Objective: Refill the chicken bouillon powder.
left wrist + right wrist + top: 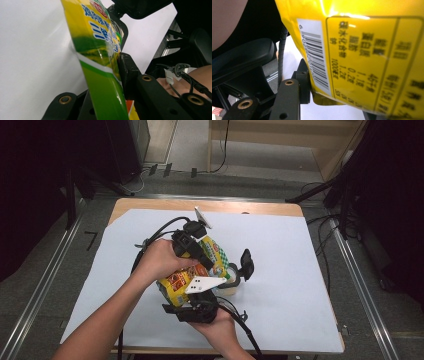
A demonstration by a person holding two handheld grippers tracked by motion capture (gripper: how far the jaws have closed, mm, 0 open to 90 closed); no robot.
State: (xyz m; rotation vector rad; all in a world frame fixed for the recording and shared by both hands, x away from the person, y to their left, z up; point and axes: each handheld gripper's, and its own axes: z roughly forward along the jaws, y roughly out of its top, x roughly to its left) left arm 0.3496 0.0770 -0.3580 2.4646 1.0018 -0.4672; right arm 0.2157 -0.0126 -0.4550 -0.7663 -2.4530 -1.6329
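I work across from the left, where my left gripper (pixel 197 251) is clenched on the yellow-green snack bag (pixel 192 272); in the left gripper view its jaws pinch the crimped edge of the bag flat between them. The bag hangs just above the white sheet (pixel 300 270), near the middle of the bench and a little toward its near edge. A small pale cup (pixel 229 282) sits on the sheet just past the bag's right end. Further right and nearer to me, my right gripper (pixel 200 309) is grasping the bag's other end: the right gripper view has one jaw pressed against the barcode panel. As I judge it, both ends are pinched to pull or steady the bag. To do this well I'd keep both grips on the seams, pull evenly apart, and stay clear of the cup so I don't tip it
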